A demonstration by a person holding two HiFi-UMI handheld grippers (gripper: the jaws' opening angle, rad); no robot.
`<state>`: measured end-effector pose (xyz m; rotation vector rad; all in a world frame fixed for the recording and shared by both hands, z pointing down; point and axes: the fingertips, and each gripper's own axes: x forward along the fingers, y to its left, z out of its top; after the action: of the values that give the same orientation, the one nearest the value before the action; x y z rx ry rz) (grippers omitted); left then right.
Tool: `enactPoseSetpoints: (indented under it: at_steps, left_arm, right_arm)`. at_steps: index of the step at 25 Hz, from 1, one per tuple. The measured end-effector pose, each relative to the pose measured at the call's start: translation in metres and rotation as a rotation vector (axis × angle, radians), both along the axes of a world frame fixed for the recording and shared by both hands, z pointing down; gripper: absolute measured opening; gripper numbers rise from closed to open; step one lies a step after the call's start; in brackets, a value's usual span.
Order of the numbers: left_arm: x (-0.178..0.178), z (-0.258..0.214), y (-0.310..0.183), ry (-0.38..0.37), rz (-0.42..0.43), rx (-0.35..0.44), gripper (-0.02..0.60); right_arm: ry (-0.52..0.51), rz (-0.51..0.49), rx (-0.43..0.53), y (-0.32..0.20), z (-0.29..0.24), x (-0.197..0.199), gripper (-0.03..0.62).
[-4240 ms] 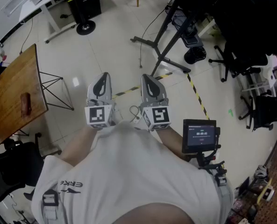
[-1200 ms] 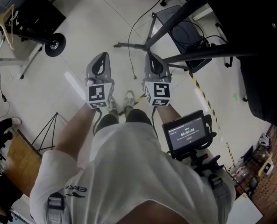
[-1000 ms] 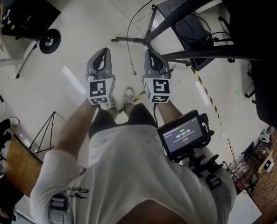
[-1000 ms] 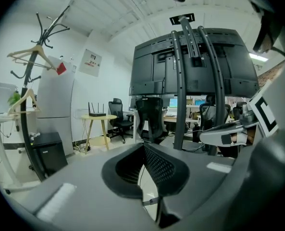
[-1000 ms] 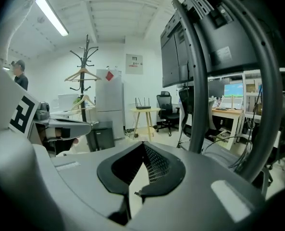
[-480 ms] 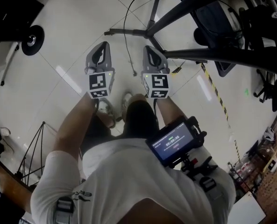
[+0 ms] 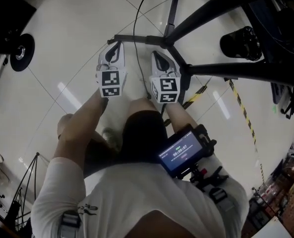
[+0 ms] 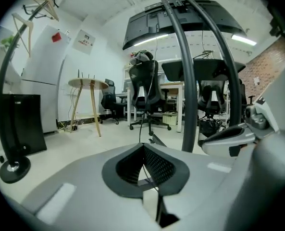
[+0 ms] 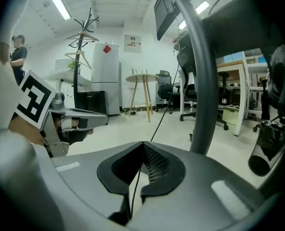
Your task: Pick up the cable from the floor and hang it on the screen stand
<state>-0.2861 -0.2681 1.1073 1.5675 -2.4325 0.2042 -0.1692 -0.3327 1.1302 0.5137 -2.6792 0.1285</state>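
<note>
A thin black cable (image 7: 135, 24) lies on the pale floor and runs from the far side down between my two grippers. The black screen stand (image 7: 169, 36) has its leg hub just beyond them, and its pole (image 8: 188, 81) rises close ahead. My left gripper (image 7: 116, 43) hangs low at the cable's left, its jaws shut and empty. My right gripper (image 7: 155, 53) is beside it, next to the stand's leg, also shut and empty. In the left gripper view the cable (image 8: 140, 129) shows beyond the closed tips (image 8: 143, 146). In the right gripper view the cable (image 9: 160, 119) leads away from the tips (image 9: 143, 143).
Yellow-black tape (image 7: 241, 108) crosses the floor at the right. A black wheeled foot (image 7: 22, 53) stands at the left and a dark round object (image 7: 241, 41) at the upper right. Office chairs (image 8: 144, 85) and a round table (image 8: 87, 83) stand further off. A person (image 9: 17, 52) stands far left.
Both grippers have sunk a long way towards the floor as the person crouched. The stand's base and the cable are now close in front. The jaws stayed shut.
</note>
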Motion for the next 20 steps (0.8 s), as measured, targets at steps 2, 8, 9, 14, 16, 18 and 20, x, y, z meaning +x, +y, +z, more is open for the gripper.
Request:
enactPoseSetpoints:
  at_steps: [2,8,9,14,16,18,20]
  left_arm:
    - [0.0,0.027,-0.007,-0.001,0.011,-0.006,0.002]
    - [0.004,0.088,-0.014,0.042,0.025,-0.039,0.002]
    - [0.006,0.096,-0.013,0.052,0.024,-0.045,0.002]
    - [0.019,0.13,-0.004,0.079,0.042,-0.076,0.002]
    - [0.021,0.141,0.003,0.094,0.04,-0.088,0.002]
    - [0.024,0.152,0.012,0.11,0.038,-0.1,0.002]
    - [0.027,0.162,0.02,0.123,0.038,-0.113,0.003]
  right_arm:
    - [0.002,0.001,-0.005,-0.002,0.029,-0.002,0.014]
    - [0.021,0.027,-0.04,-0.004,0.08,-0.002,0.014]
    - [0.026,0.026,-0.049,-0.002,0.087,-0.001,0.014]
    - [0.094,0.008,-0.069,0.012,0.137,0.006,0.015]
    - [0.144,-0.012,-0.071,0.019,0.161,0.007,0.039]
    - [0.176,-0.035,-0.089,0.028,0.181,0.006,0.065]
    - [0.193,-0.049,-0.103,0.036,0.197,0.005,0.074]
